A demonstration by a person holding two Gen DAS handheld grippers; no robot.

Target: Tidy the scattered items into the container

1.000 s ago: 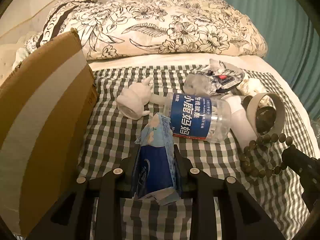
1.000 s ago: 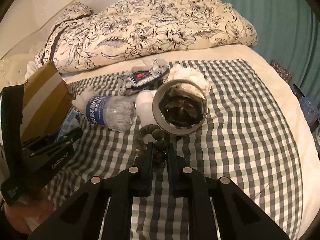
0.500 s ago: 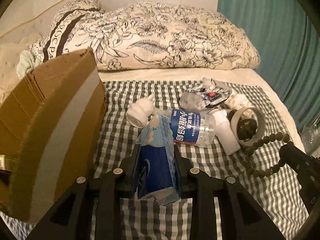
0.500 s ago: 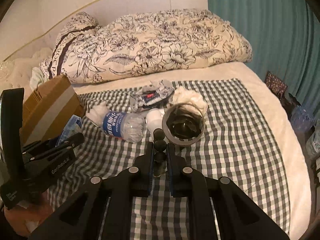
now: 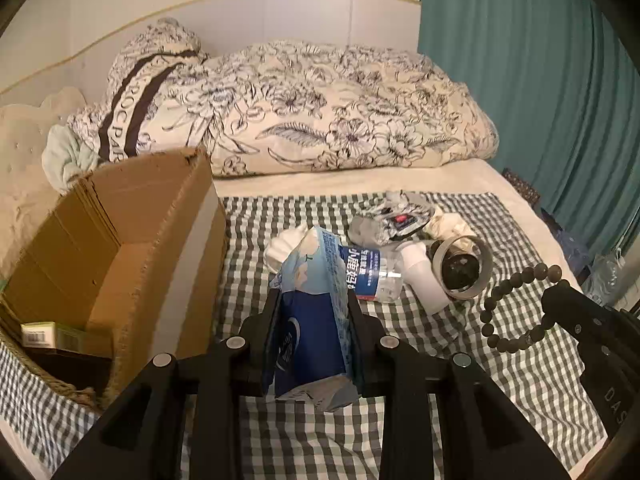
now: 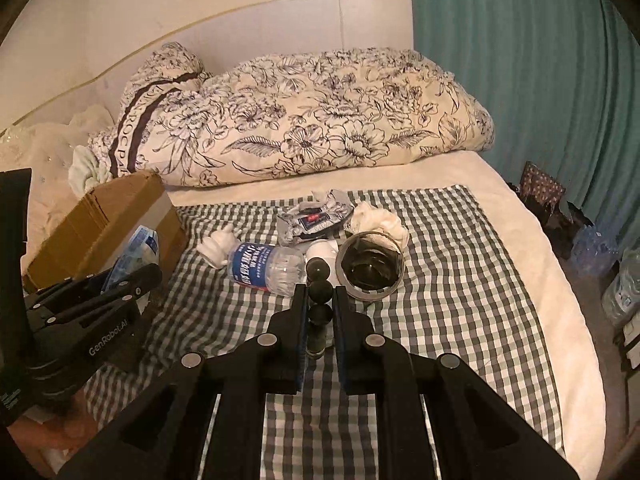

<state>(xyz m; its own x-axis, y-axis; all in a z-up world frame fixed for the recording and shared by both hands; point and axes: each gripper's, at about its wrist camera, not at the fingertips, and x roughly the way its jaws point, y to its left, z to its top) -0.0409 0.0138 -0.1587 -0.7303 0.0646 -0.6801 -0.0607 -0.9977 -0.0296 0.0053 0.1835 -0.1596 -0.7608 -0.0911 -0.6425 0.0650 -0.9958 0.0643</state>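
A: What is nearest in the left wrist view?

B: The left gripper (image 5: 314, 320), at the bottom centre. Its jaws pinch a blue tissue pack (image 5: 310, 320) from both sides, and the pack stands up between them, above the checked cloth (image 5: 460, 400).

A: And the right gripper?

B: In the right wrist view the right gripper (image 6: 320, 312) is at the bottom centre too. Its jaws are almost pressed together on a string of dark beads (image 6: 319, 292). In the left wrist view the beads (image 5: 512, 304) hang in a loop at the right of the frame, clear of the cloth.

A: Where is the box?

B: The cardboard box (image 5: 132, 240) sits at the left of the left view, open at the top, on the cloth. In its lower left corner I see a small green carton (image 5: 44, 334) inside. In the right view the box (image 6: 108, 220) is at the middle left, just behind the left gripper.

A: What lies on the cloth further away?

B: In the centre of the frame, a water bottle (image 6: 266, 268) lying on its side, a white figure (image 6: 218, 246) touching its left end, a tape roll (image 6: 370, 266) to the right, and a small white bottle (image 6: 324, 250) between them. Behind these are a crumpled silver wrapper (image 6: 316, 220) and a white cloth ball (image 6: 378, 220).

A: And farthest?

B: A flowered duvet (image 6: 300, 120) across the upper middle, and a teal curtain (image 6: 540, 80) at the right.
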